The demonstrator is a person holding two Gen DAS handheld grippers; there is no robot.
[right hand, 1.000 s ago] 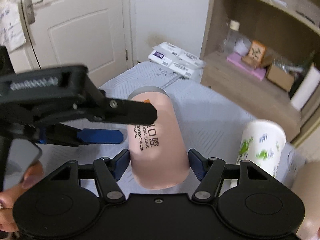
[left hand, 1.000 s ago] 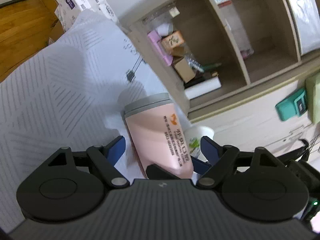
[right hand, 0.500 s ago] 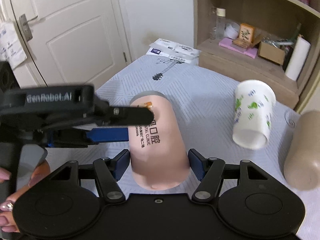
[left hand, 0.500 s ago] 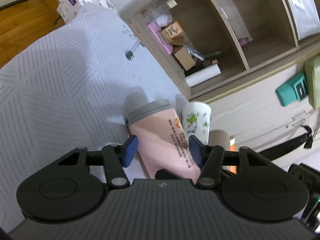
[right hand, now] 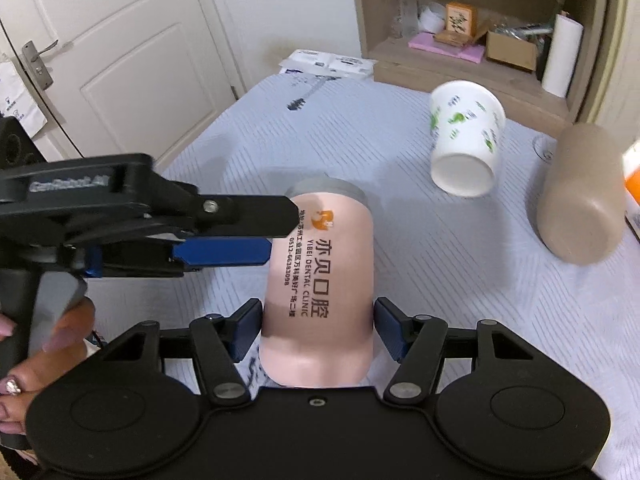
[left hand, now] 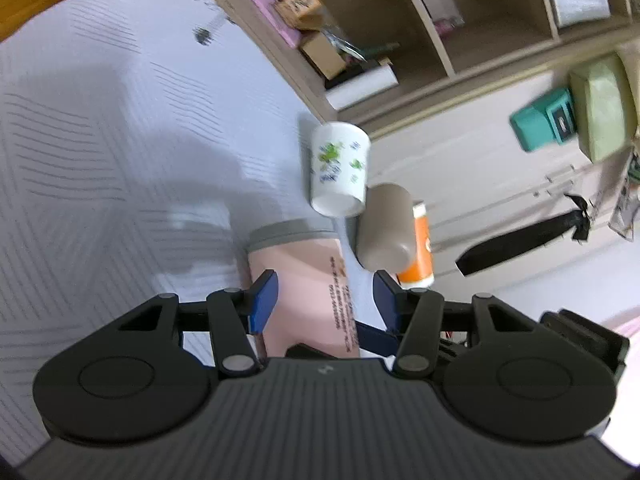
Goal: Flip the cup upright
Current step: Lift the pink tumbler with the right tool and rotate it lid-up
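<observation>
On a grey striped bedcover (right hand: 400, 152), a pink cup (right hand: 320, 280) printed with dark clinic lettering stands inverted, its grey-rimmed mouth down on the cloth and its base toward the near edge. The right gripper (right hand: 319, 328) pinches the cup near its base, both blue pads pressed to its flanks. The left gripper (right hand: 280, 232) reaches in from the left, fingers spread; 1 blue pad touches the cup's left side, and in the left wrist view the other pad stands clear of the cup (left hand: 304, 280). To the far right, a white cup with green print (right hand: 466, 144) sits upside down. Right of it, a tan cup (right hand: 580, 196) is inverted too, touching an orange cup (left hand: 420, 248).
</observation>
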